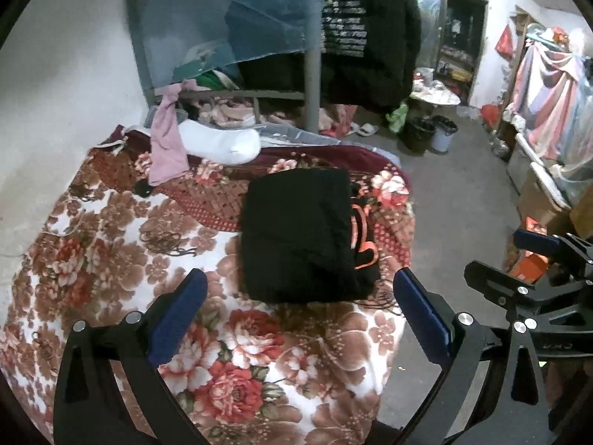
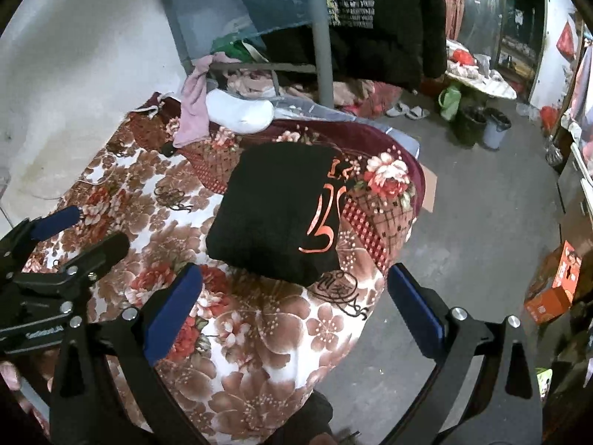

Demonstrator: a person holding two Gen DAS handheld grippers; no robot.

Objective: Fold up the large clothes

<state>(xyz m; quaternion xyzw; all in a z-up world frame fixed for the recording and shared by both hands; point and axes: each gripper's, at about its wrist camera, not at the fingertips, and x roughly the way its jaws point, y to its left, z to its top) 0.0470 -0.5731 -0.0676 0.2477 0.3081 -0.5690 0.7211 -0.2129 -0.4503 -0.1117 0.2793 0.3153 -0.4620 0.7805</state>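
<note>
A black garment (image 1: 300,233) with orange print lies folded into a compact rectangle on the floral blanket (image 1: 111,244). In the right wrist view the same folded garment (image 2: 274,211) shows its orange lettering on the right side. My left gripper (image 1: 298,307) is open, held above the blanket just short of the garment's near edge, with nothing between its blue pads. My right gripper (image 2: 294,298) is open too, empty, and hovers near the garment's near right corner. Each gripper shows in the other's view: the right gripper (image 1: 511,256) at the right edge, the left gripper (image 2: 92,230) at the left edge.
A white pillow (image 1: 222,144) and a pink cloth (image 1: 166,148) lie at the bed's far end. A grey post (image 1: 311,85) and a hanging black jacket (image 1: 370,37) stand behind. Bins (image 1: 430,133) and an orange box (image 2: 552,289) sit on the concrete floor to the right.
</note>
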